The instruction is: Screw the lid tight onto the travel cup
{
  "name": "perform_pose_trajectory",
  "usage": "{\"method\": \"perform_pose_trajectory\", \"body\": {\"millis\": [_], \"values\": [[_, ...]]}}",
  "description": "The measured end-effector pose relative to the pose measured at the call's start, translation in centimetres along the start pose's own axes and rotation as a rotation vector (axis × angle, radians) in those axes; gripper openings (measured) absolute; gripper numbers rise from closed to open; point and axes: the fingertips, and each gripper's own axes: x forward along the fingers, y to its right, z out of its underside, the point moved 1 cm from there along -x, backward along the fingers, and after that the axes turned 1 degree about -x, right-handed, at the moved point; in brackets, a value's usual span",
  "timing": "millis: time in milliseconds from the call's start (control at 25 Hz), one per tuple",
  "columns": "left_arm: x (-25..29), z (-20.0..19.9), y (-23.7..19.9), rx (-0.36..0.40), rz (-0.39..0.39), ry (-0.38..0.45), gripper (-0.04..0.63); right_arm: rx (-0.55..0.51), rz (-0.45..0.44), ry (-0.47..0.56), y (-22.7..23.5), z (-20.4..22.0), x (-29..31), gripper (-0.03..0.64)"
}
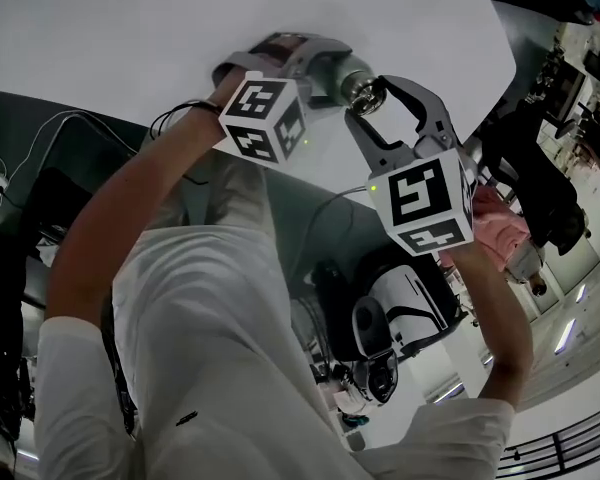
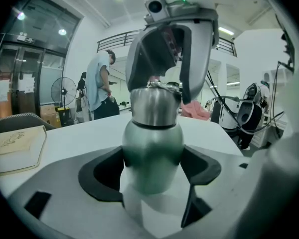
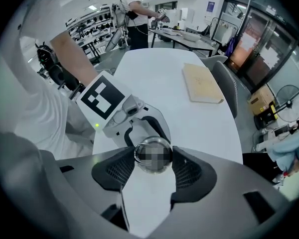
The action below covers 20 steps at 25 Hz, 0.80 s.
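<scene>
A steel travel cup (image 2: 152,148) stands upright on the white table (image 3: 159,78). My left gripper (image 2: 152,172) comes in from the side and is shut on its rounded body, with a dark pad pressed against each flank. The shiny round lid (image 3: 153,156) sits on the cup's neck. My right gripper (image 3: 152,164) points steeply down over it, and its ribbed pads touch the lid's rim on both sides. In the head view the cup (image 1: 332,74) lies between the left gripper (image 1: 315,68) and the right gripper (image 1: 368,98), near the table's near edge.
A tan book (image 3: 202,83) lies further along the table; the left gripper view shows it too (image 2: 15,146). A grey chair (image 3: 224,81) stands at the table's side. A person (image 2: 99,86) and a floor fan (image 2: 62,91) stand beyond the table.
</scene>
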Motion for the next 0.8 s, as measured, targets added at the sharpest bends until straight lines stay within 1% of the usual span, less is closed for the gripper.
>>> {"method": "perform_pose_trajectory", "body": {"millis": [240,400,480,640,720,800], "values": [[0.0,0.0,0.1,0.001,-0.017,-0.017,0.345,0.077,0.029,0.011,0.0,0.0,-0.1,0.229],[-0.1,0.2,-0.2,-0.020,-0.047,-0.035,0.345,0.012,0.029,0.021,0.0,-0.2,0.2,0.230],[-0.1,0.4,-0.1,-0.037,-0.046,-0.045,0.345,0.019,0.032,0.034,-0.1,-0.1,0.3,0.233],[-0.2,0.2,0.1,-0.049,-0.017,-0.060,0.345,0.066,0.042,0.082,0.1,0.0,0.1,0.245],[-1.0,-0.4,-0.2,-0.064,-0.023,-0.050,0.345,0.097,0.049,0.126,0.4,-0.3,-0.6,0.253],[-2.3,-1.2,-0.4,-0.097,-0.039,-0.038,0.345,0.141,0.061,0.183,0.4,-0.6,-1.6,0.255]]}}
